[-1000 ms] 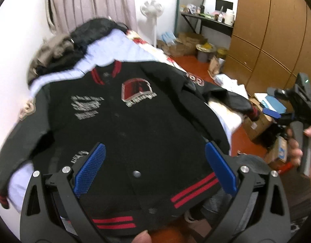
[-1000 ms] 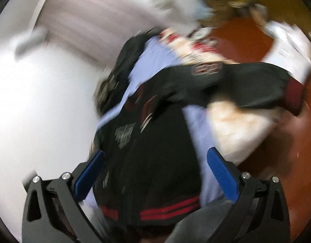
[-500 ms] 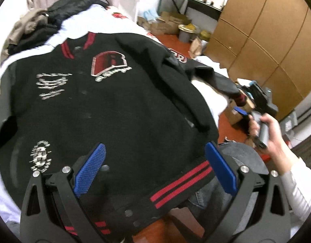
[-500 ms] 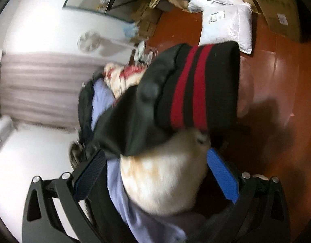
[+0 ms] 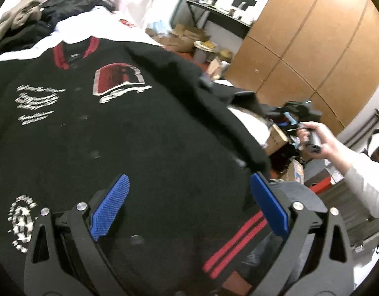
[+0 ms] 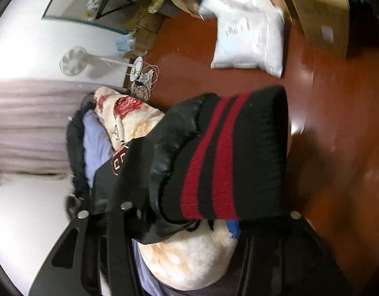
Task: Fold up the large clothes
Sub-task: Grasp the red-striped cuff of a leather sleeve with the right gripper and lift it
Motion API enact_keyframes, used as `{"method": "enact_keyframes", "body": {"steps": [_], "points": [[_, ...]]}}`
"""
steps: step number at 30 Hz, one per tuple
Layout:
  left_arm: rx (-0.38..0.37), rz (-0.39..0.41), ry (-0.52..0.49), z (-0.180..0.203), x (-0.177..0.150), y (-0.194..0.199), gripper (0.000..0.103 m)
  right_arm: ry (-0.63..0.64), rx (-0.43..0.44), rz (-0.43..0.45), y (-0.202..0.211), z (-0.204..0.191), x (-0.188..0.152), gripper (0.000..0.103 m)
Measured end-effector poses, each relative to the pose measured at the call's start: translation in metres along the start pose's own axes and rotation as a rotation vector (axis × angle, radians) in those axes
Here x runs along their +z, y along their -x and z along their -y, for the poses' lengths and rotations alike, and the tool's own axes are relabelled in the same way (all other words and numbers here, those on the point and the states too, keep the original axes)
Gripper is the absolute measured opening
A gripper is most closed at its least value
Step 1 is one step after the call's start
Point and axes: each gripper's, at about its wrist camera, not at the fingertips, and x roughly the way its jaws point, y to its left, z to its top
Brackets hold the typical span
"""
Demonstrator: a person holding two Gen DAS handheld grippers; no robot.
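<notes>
Blue-padded left gripper point(image 5: 189, 207) hovers low in the frame, fingers wide apart over the black jacket point(image 5: 120, 133) spread front-up on the bed point(image 5: 95, 17), while at right the outstretched right gripper point(image 6: 189, 218) is clamped on the jacket's red-striped cuff point(image 6: 229, 157) above the floor point(image 6: 337, 133).

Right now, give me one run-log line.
jacket: spread on bed | left gripper: open over hem | right gripper: at sleeve cuff, closure unclear

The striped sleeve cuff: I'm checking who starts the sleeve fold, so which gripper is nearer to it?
Right. The right gripper is at the cuff, which lies between its fingers; the left gripper hovers open over the jacket hem.
</notes>
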Motion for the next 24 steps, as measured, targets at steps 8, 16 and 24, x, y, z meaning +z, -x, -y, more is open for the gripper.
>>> {"method": "enact_keyframes", "body": {"steps": [8,16,24], "points": [[0.146,0.067,0.044,-0.044,0.012,0.040,0.088,0.250,-0.138,0.177,0.059,-0.099,0.009,0.039],[0.257,-0.008,0.093,-0.078,-0.007,0.048,0.040,0.795,-0.038,0.305,0.095,-0.291,-0.075,0.036],[0.236,-0.092,0.254,-0.105,-0.038,0.044,0.006,1.189,0.226,0.123,0.048,-0.447,-0.246,0.032]]}}
